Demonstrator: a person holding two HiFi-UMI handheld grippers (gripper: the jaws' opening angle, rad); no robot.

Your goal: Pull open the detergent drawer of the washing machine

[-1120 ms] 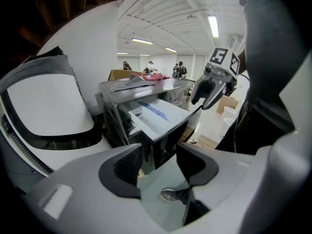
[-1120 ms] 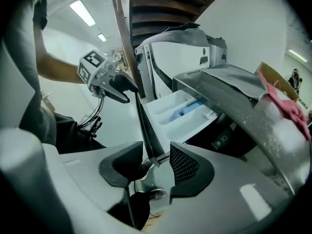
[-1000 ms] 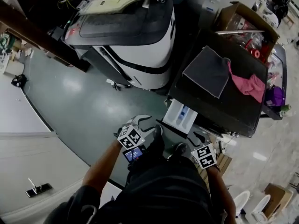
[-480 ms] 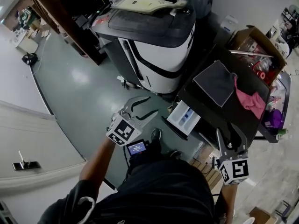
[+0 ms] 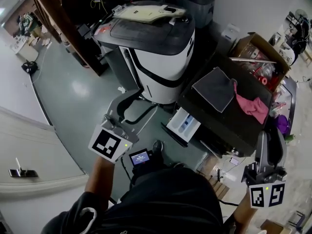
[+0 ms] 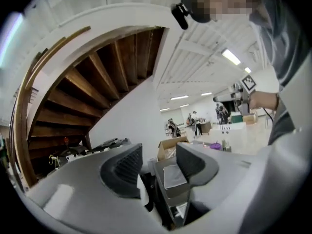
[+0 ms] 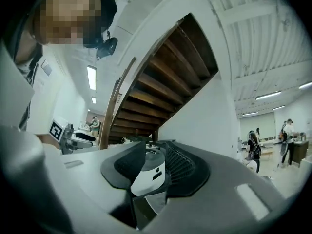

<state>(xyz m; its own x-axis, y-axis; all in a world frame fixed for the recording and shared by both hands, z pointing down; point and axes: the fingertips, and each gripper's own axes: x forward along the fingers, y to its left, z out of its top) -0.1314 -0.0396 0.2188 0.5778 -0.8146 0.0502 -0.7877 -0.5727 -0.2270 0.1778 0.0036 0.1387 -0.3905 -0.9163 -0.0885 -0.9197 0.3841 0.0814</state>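
Observation:
The washing machine (image 5: pixel 242 126) has a black top, and its white detergent drawer (image 5: pixel 184 123) stands pulled out at the front left corner. My left gripper (image 5: pixel 148 101) hangs open and empty to the left of the drawer, clear of it. In the left gripper view its jaws (image 6: pixel 158 162) frame the machine from a distance. My right gripper (image 5: pixel 271 133) is at the machine's right side, away from the drawer. Its jaws have just been closing and are drawn nearly together with nothing between them (image 7: pixel 155 154).
A grey cloth (image 5: pixel 214 88) and a pink cloth (image 5: pixel 251 107) lie on the washer's top. A larger white and black appliance (image 5: pixel 163 52) stands left of it, a cardboard box (image 5: pixel 257 52) behind. A wooden staircase (image 5: pixel 51 18) runs along the far left.
Both grippers have risen from near the drawer and spread apart, the left toward the left, the right toward the lower right. The right jaws have narrowed. The drawer stays out.

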